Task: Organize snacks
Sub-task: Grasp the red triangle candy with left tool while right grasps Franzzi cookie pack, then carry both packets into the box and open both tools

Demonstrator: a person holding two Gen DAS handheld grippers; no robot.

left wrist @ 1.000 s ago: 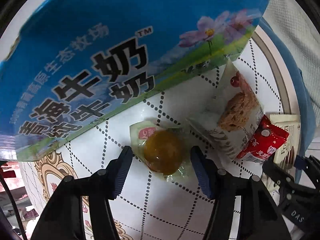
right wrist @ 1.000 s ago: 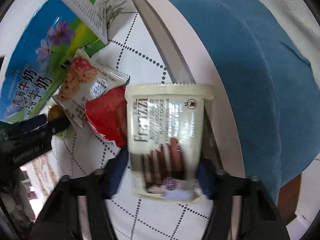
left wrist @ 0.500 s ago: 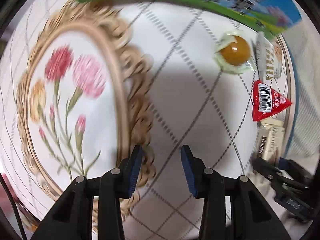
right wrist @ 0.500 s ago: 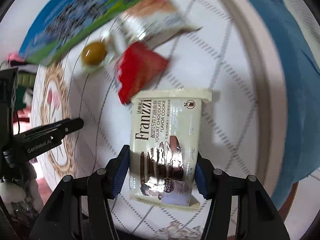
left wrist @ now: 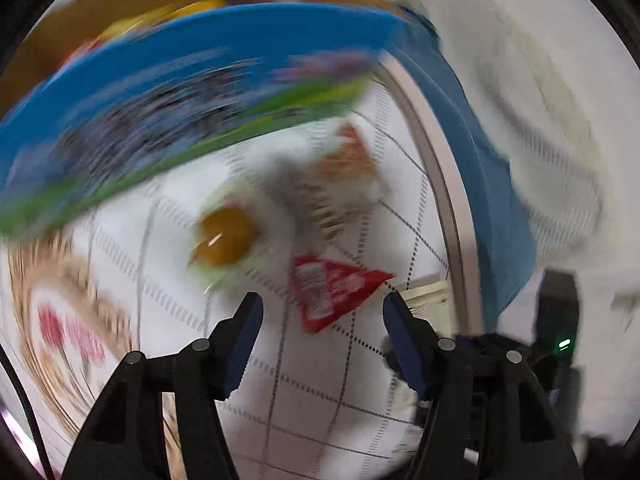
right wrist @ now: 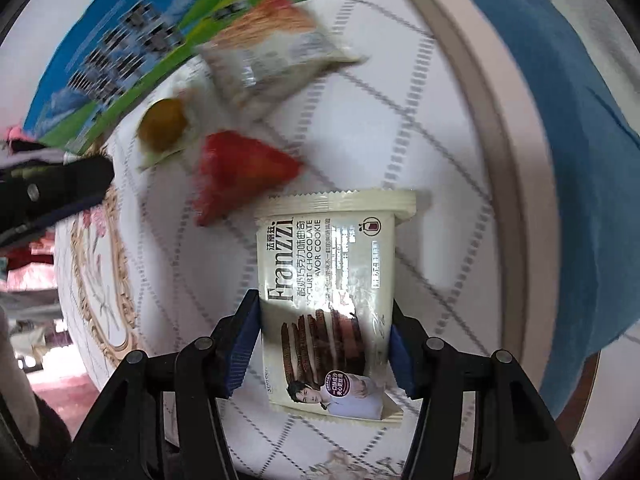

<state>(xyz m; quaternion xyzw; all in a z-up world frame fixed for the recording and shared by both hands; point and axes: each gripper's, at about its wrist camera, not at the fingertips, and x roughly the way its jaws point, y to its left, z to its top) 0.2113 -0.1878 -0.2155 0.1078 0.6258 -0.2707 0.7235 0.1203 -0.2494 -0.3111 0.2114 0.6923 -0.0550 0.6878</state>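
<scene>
Biggest worry for us right now: the right tool (right wrist: 324, 344) is clamped on the Franzzi cookie pack (right wrist: 332, 292) only by its lower end, so the slick wrapper could slip or swing if we move quickly. It's held above the tabletop (right wrist: 420, 128), near the rim. Our left tool (left wrist: 322, 312) has just been opening and holds nothing; the red triangular packet (left wrist: 332, 292) sits just beyond its tips, with the round orange snack (left wrist: 226, 236) beside it, so a sloppy close could nudge both. The view's blurry too. The blue milk box (left wrist: 192, 80) crowds the far side, next to the biscuit pouch (right wrist: 276, 52).
</scene>
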